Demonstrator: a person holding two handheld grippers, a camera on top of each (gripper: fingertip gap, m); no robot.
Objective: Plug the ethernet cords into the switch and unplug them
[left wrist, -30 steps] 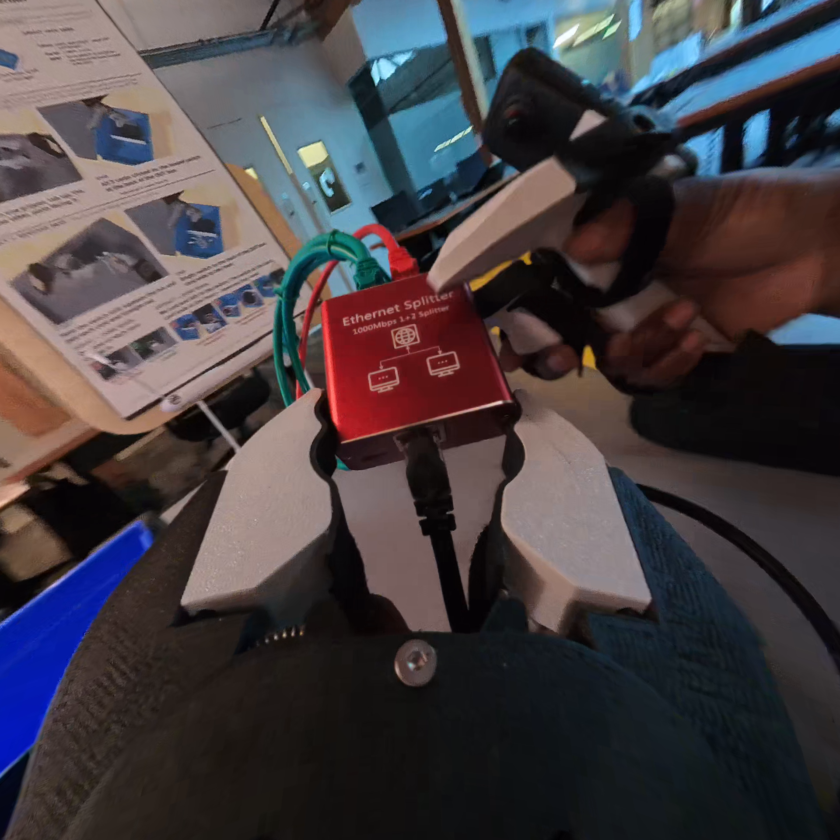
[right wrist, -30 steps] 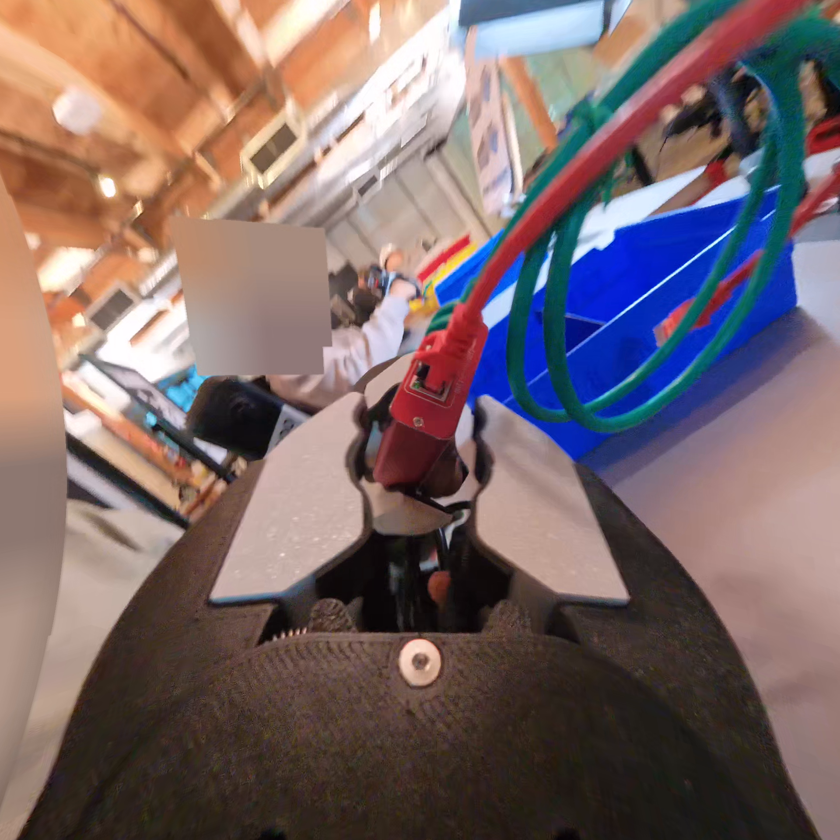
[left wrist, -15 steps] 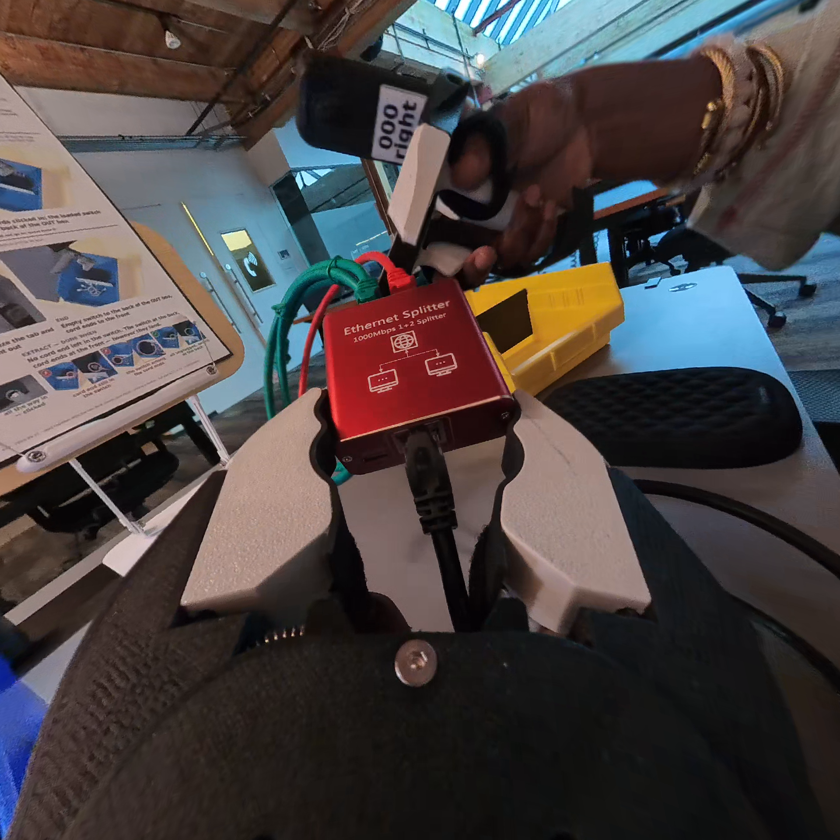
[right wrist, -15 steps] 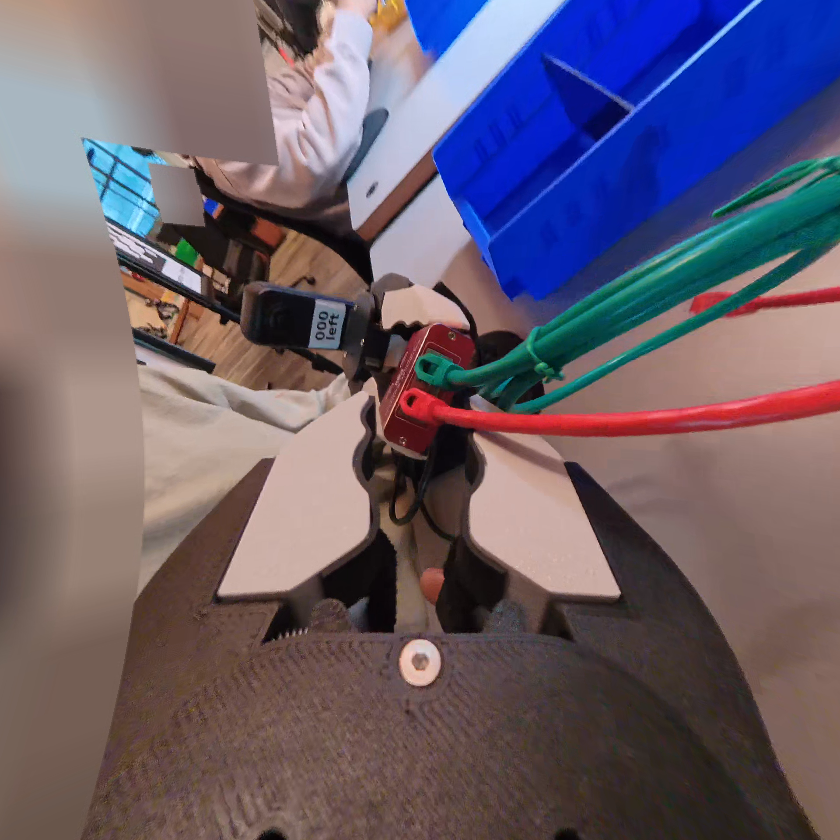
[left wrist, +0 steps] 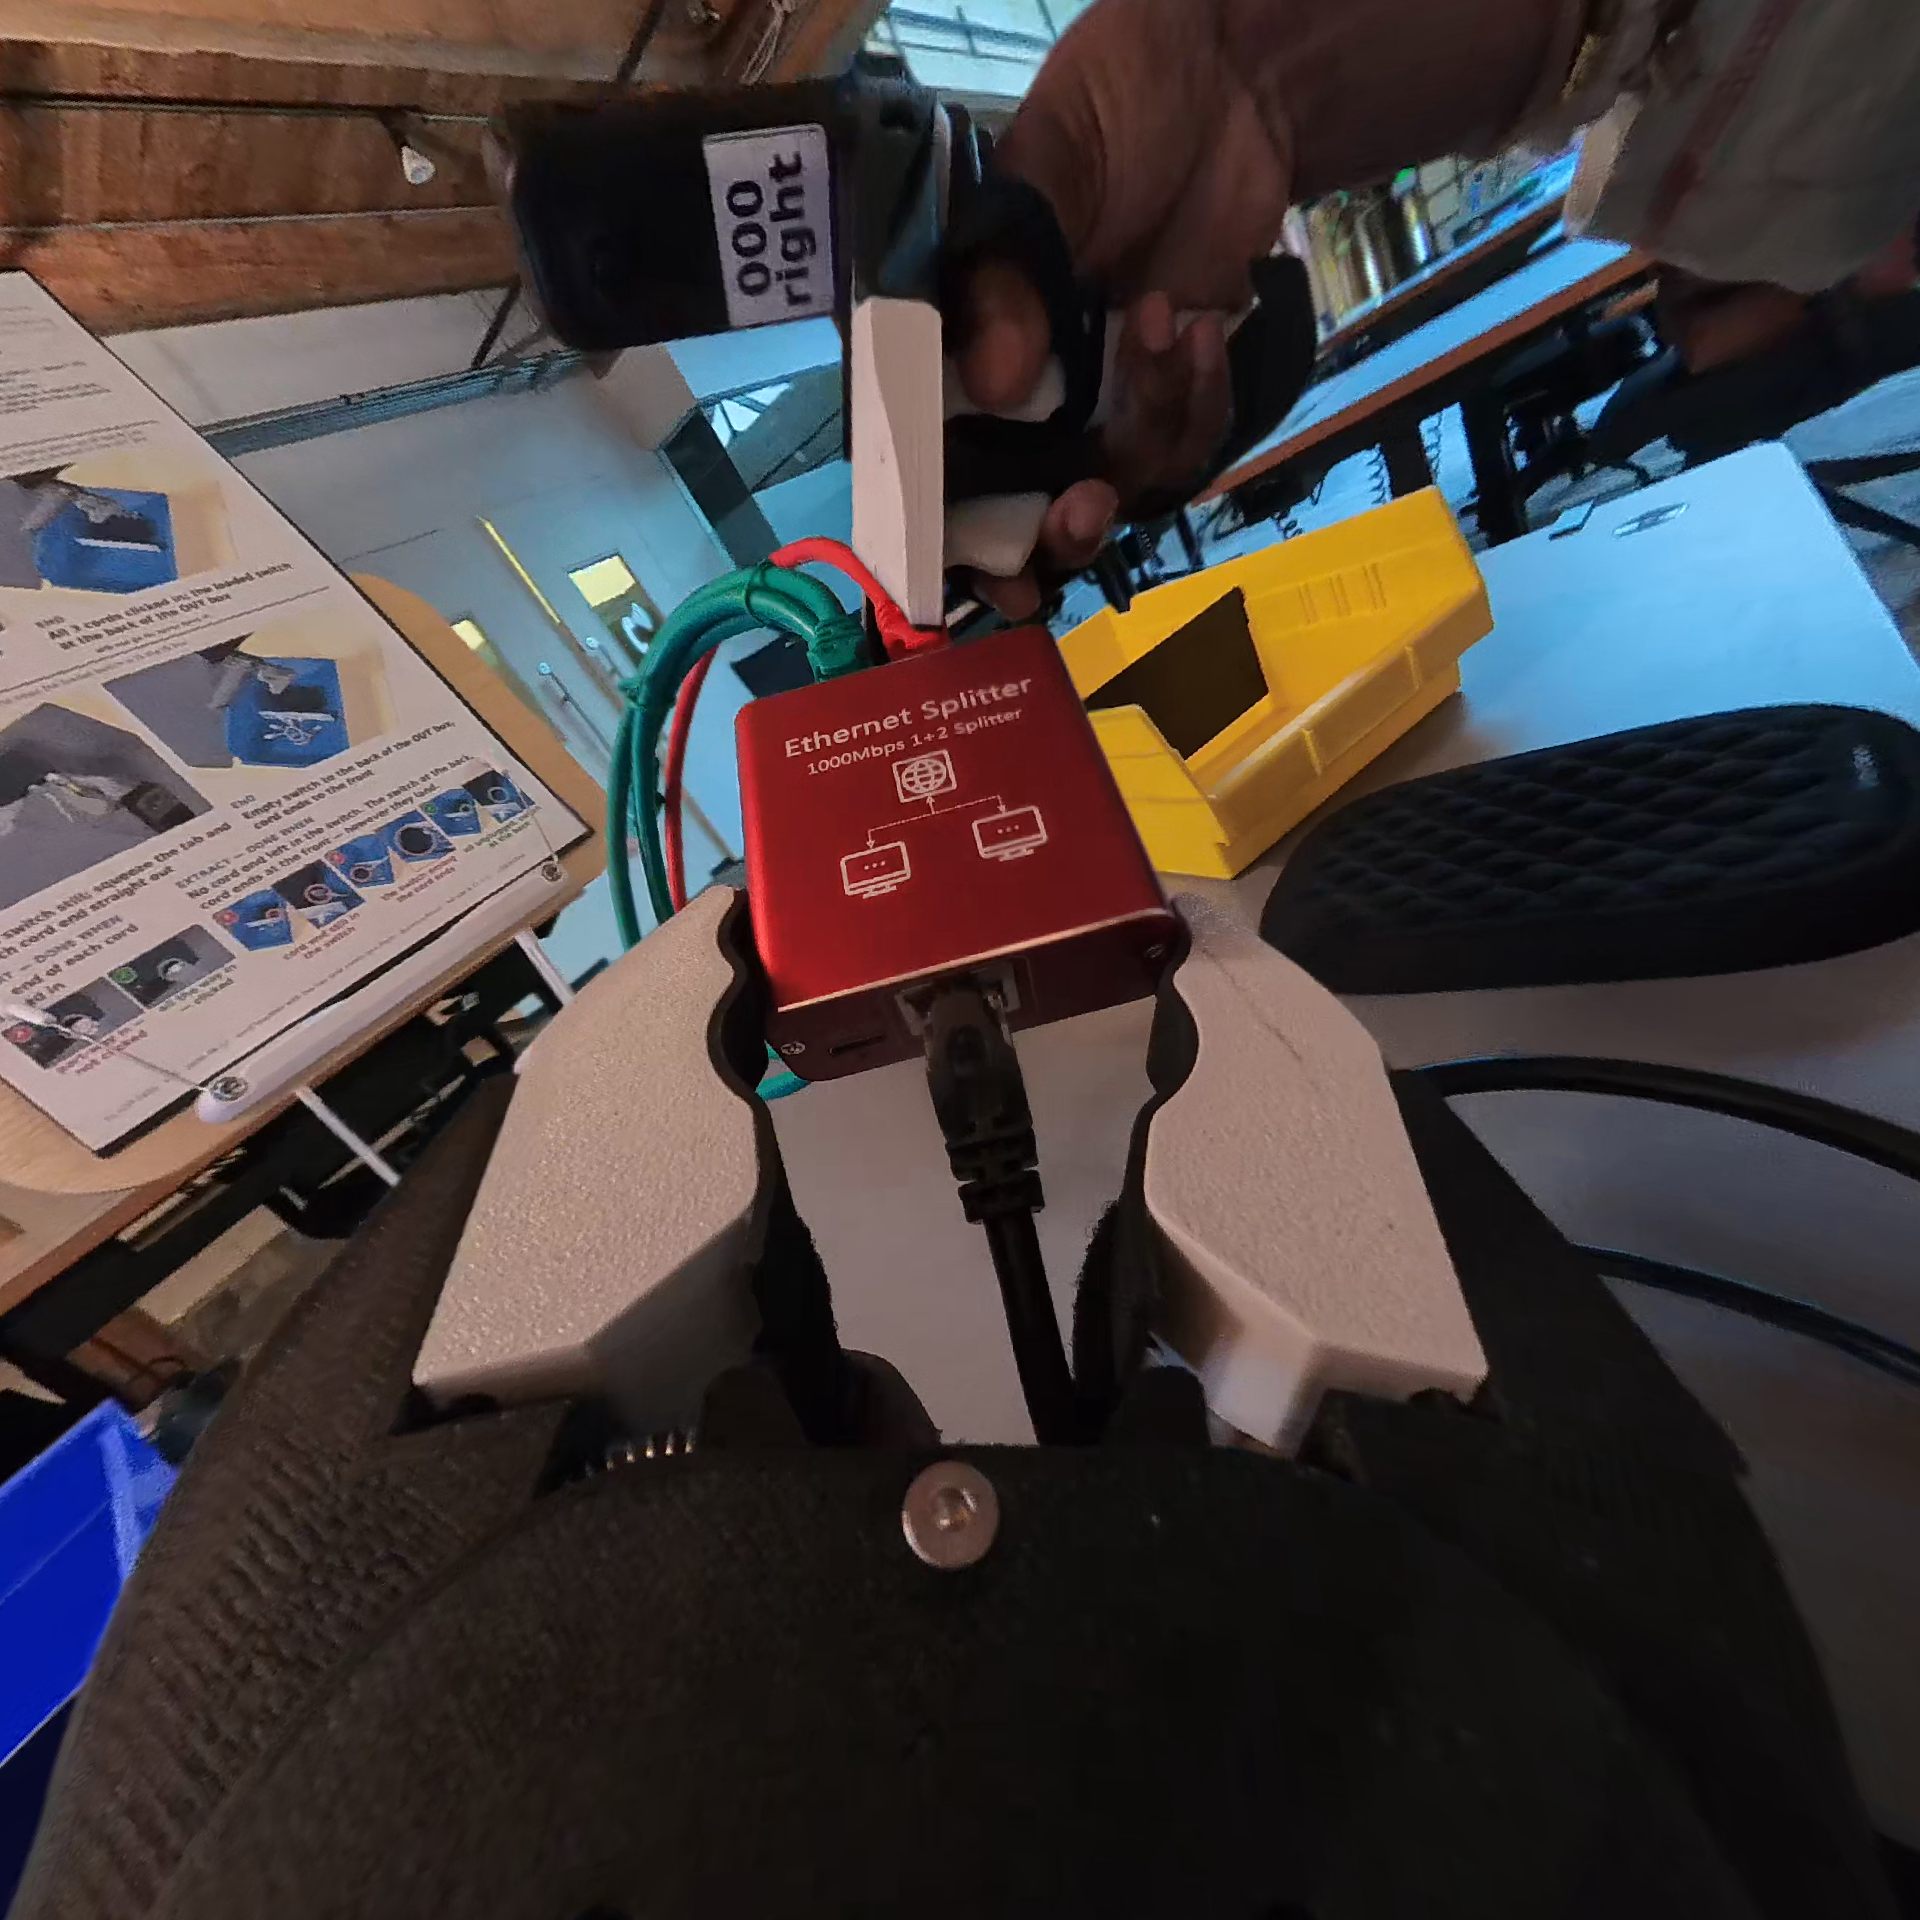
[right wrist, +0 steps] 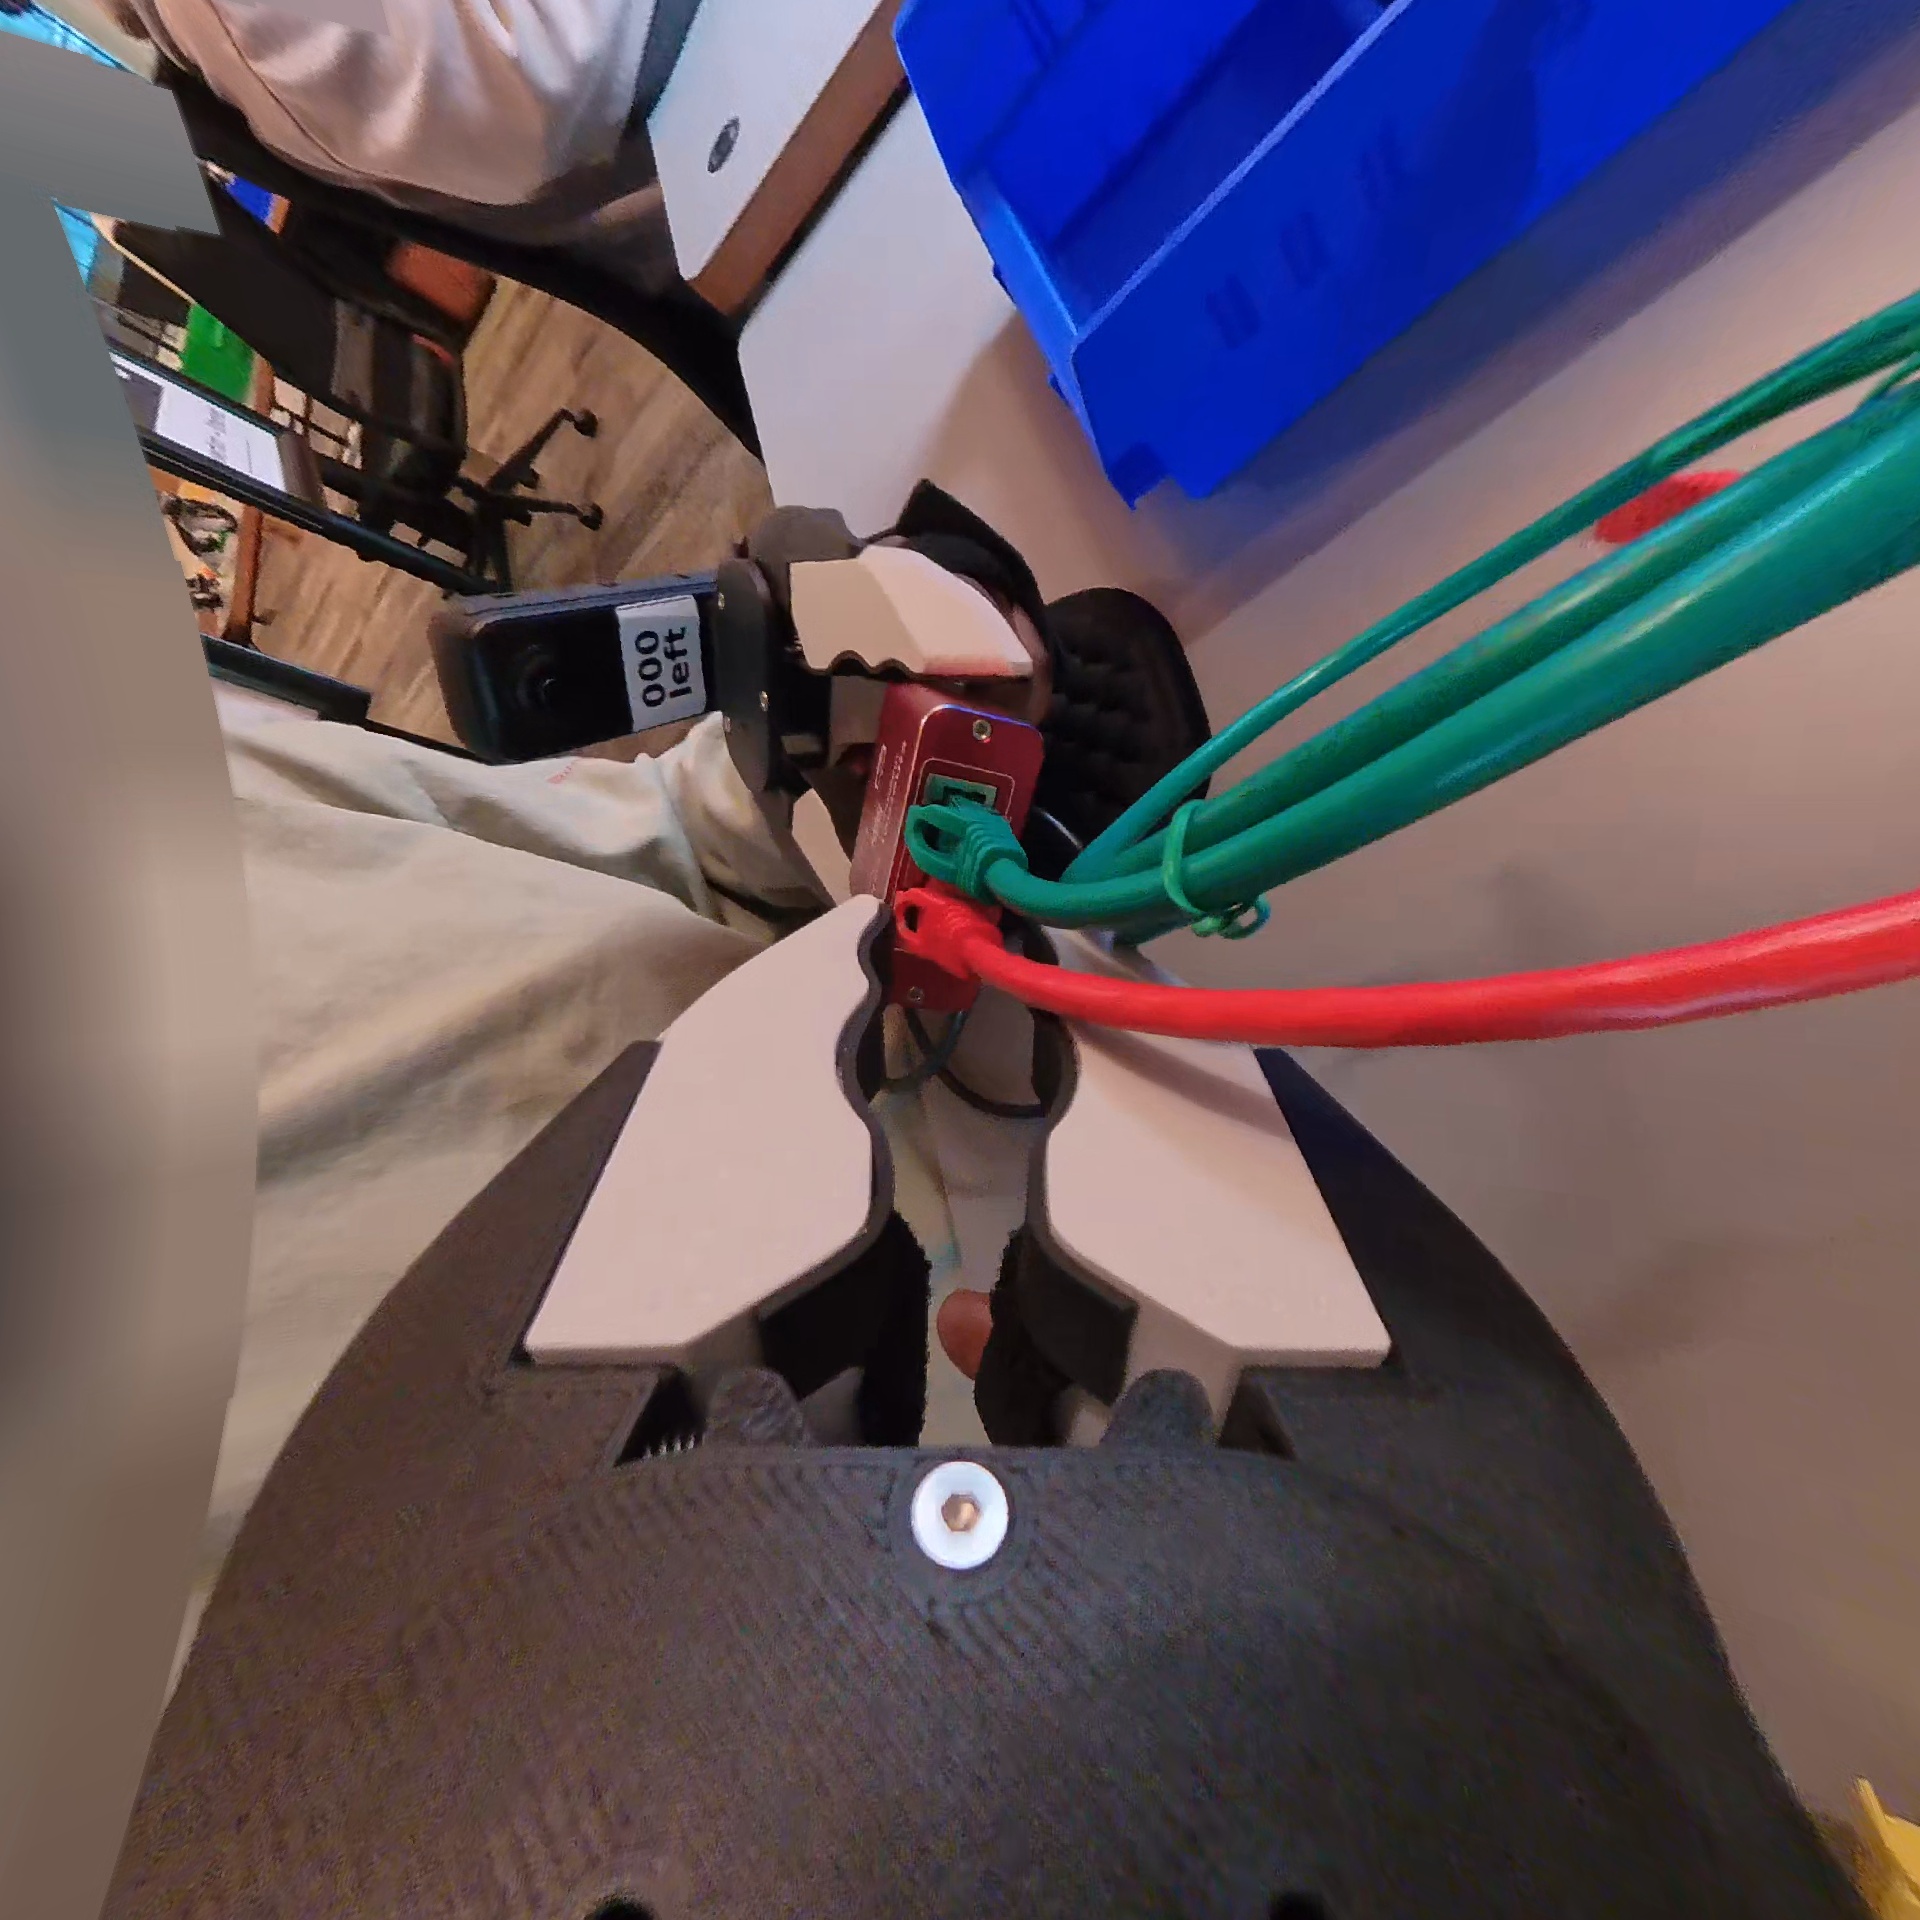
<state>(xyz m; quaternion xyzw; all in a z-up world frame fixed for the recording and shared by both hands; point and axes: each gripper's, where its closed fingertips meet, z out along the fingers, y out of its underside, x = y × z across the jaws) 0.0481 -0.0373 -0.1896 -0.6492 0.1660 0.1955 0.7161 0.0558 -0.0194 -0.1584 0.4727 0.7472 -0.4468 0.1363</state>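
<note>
My left gripper point(left wrist: 956, 935) is shut on the red switch point(left wrist: 935, 810) and holds it by its sides above the table. A black cord point(left wrist: 987, 1132) is plugged into the switch's near face. A green cord point(right wrist: 956, 842) and a red cord point(right wrist: 1455, 1003) are plugged into its far face point(right wrist: 966, 769). My right gripper point(right wrist: 961, 945) comes down from above that far end, and its white finger point(left wrist: 899, 468) reaches the red plug point(left wrist: 904, 634). Its jaws stand a little apart with the red plug at their tips. The red cord hides the right fingertip.
A yellow bin point(left wrist: 1299, 707) and a black padded rest point(left wrist: 1610, 831) lie on the white table point(left wrist: 1714, 561) to the right. A blue bin point(right wrist: 1351, 208) stands beyond the cords. An instruction board point(left wrist: 208, 779) leans at the left. A loose black cable point(left wrist: 1662, 1101) crosses the table. One gripper's finger ends stand about 5 cm off the other's.
My right gripper has swung from the right side of the switch to above its far end, at the red plug. My left gripper has kept hold of the switch.
</note>
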